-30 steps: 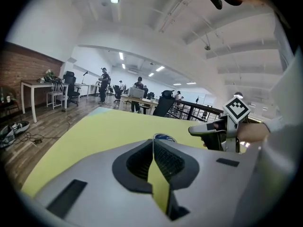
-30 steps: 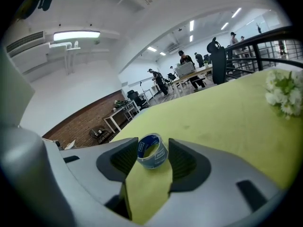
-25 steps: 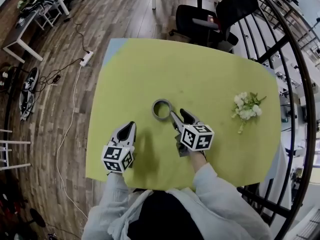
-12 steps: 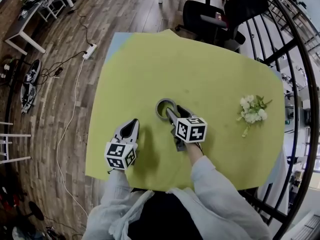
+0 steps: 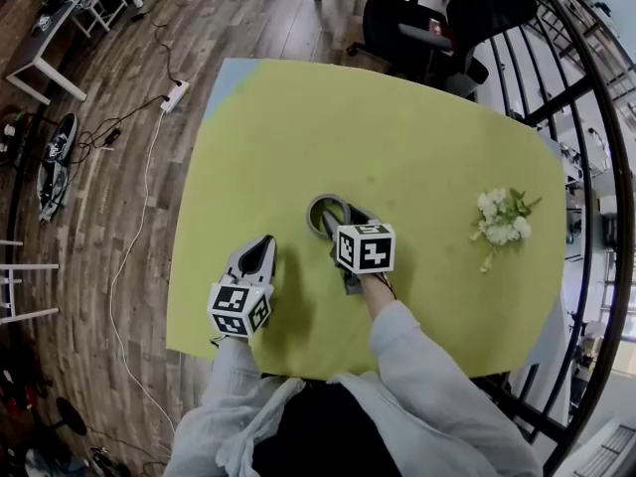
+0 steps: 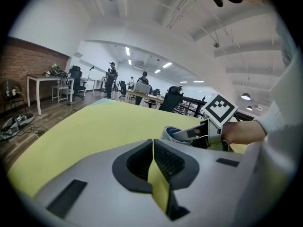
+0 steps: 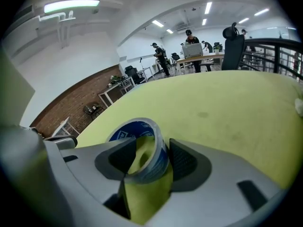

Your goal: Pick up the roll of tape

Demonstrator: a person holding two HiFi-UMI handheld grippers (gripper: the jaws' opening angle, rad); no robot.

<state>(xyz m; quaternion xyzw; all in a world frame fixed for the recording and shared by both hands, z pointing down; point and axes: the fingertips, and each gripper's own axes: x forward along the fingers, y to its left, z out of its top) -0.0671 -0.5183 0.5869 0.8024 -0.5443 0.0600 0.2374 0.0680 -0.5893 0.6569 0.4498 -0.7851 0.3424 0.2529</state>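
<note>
Tape roll (image 7: pixel 137 129): grey ring, blue inside, lying flat.
Right gripper (image 7: pixel 150 159): fingers just spread wide, the roll's wall between them.
Left gripper (image 6: pixel 152 161): fingers closed together, empty.

Left tool (image 6: pixel 152 144), jaws together, over yellow table (image 6: pixel 90 126); beyond, right tool (image 6: pixel 188 134) at roll of tape (image 6: pixel 171 132).

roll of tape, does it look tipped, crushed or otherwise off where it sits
Nothing stands out. The roll of tape lies flat and round on the yellow-green table cover. The right gripper, whose jaws have just been opening, straddles its near wall without pressing. The flower sprig lies well apart.
</note>
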